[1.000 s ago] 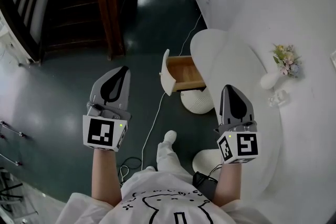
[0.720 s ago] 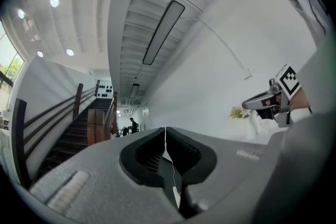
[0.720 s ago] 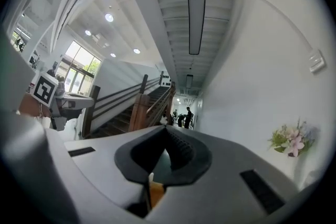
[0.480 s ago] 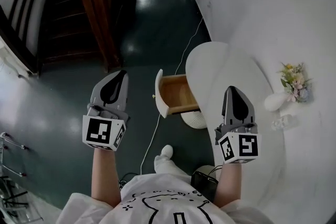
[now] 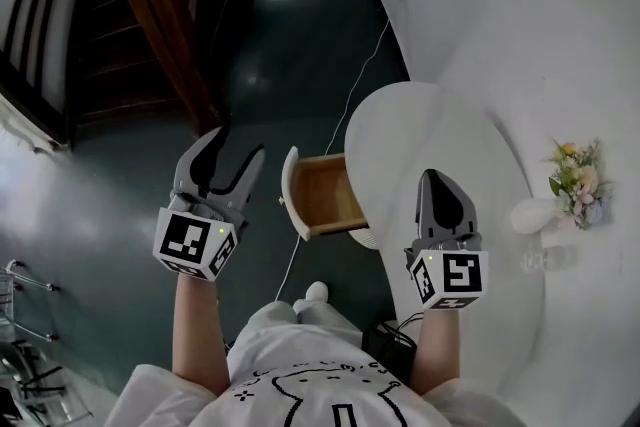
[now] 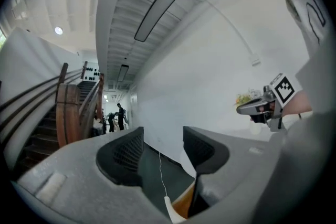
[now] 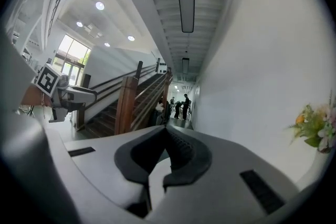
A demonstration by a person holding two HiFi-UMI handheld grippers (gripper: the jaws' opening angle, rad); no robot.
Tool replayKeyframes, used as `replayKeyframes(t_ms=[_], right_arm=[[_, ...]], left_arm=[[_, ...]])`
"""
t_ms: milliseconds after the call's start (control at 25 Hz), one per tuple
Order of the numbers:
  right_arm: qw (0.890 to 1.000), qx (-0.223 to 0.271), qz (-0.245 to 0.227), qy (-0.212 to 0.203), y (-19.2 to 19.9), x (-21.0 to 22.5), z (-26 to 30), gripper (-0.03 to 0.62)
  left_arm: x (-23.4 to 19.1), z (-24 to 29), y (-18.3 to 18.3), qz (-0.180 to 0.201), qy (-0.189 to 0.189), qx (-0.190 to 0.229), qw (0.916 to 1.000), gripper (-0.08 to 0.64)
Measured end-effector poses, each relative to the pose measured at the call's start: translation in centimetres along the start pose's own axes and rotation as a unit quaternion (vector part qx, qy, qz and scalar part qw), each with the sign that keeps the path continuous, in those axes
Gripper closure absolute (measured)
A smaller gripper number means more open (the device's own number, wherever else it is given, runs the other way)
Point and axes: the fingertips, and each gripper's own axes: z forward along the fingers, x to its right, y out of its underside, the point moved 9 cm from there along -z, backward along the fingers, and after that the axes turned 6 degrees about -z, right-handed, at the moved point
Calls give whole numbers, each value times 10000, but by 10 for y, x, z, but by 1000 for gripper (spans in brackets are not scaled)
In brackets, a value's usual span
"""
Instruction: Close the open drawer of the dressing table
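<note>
The dressing table (image 5: 420,120) has a white rounded top, and its wooden drawer (image 5: 325,193) stands pulled out to the left, white front panel (image 5: 289,205) outermost. My left gripper (image 5: 241,142) hovers left of that panel, apart from it; its jaws are opening and nothing is between them. In the left gripper view the gripper (image 6: 163,149) is spread and the drawer's corner (image 6: 171,211) shows low between the jaws. My right gripper (image 5: 433,177) is shut and empty over the table top, right of the drawer. Its jaws (image 7: 167,132) meet at the tip.
A vase of flowers (image 5: 575,183) stands at the table's right side. A white cable (image 5: 352,100) runs along the dark floor by the wall. A wooden stair post (image 5: 160,25) rises at the upper left. Several people stand far down the corridor (image 7: 182,105).
The left gripper's jaws have gone from shut to wide open. Both grippers and the view have moved forward, so the drawer now lies between them.
</note>
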Motion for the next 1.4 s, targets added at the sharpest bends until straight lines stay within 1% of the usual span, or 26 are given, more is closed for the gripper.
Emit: replayKeyframes(t_ms=[80,240,440,600,680,760,1080,1240,1400], right_arm=[[9999,-96,26,-69,8,0,9,592],[9994,-293,45,-158,22,-3,22,592],[9980,-620,105,-112,36,-16,33,592],[9950,-909,406,11,51,-28,41,592],[9923,-1065,621,135,60,-35,43,592],[9896,-1231,708,242,70,-41,48,592],[9832,-1680,624,340,107,-68,60,592],[9814,-1819,521,336,122,-76,62,592],[9791,-1927,547,340,134,-85,65,592]], left_arm=[[-1,9,10,-31,137,-149,9998,334],[-7,18,26,-76,219,-274,9994,335],[-22,24,53,-211,399,-498,9977,336],[-37,32,81,-344,682,-816,9937,336],[-43,34,97,-431,883,-1033,9898,337],[-47,35,113,-490,1080,-1241,9852,337],[-59,49,180,-819,1688,-1821,9652,342],[-59,55,211,-721,1977,-2076,9553,367],[-62,57,240,-591,2370,-2269,9428,377]])
